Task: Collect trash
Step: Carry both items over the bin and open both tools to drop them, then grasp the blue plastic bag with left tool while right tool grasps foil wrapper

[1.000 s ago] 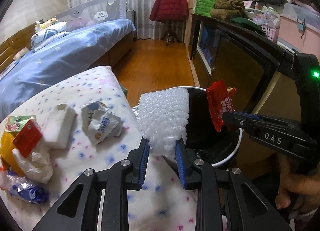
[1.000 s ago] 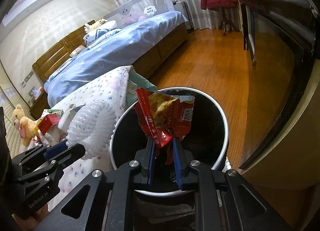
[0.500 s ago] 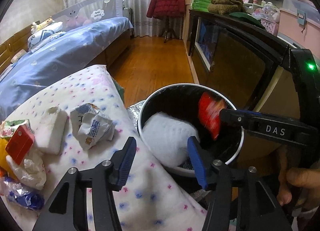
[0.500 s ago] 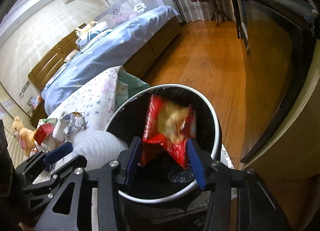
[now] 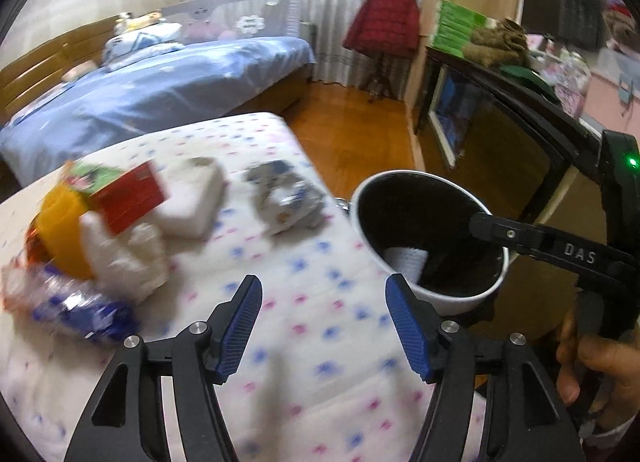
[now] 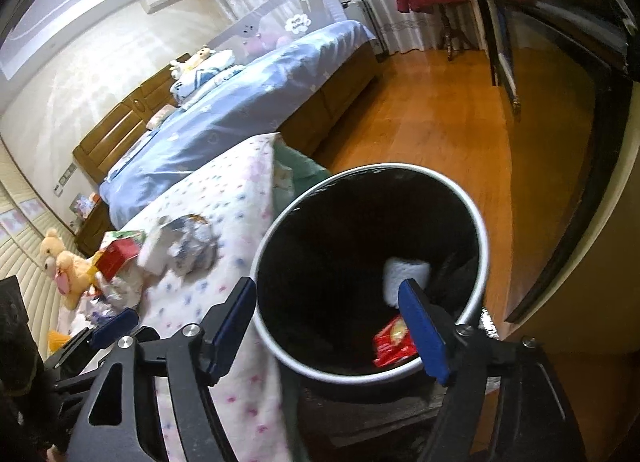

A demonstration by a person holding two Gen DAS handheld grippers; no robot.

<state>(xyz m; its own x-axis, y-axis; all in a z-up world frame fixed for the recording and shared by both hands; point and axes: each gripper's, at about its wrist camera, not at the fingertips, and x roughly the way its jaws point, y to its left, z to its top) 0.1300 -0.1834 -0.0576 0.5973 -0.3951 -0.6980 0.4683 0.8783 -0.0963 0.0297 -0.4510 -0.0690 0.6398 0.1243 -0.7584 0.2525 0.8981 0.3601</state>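
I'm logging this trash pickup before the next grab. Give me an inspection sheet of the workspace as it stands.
Surface: dotted bedspread, partly covered with litter.
Job's things: black bin holds white bubble wrap and a red snack wrapper.
Clutter: still on the spread are a crumpled wrapper, white block, red-green carton, yellow item, white bag, blue wrapper.
Grippers: left tongs and right tongs both open and empty, jaws having just been opening.
Cables: nothing seen.
Surroundings: blue bed, wooden floor, red jacket, dark cabinet.
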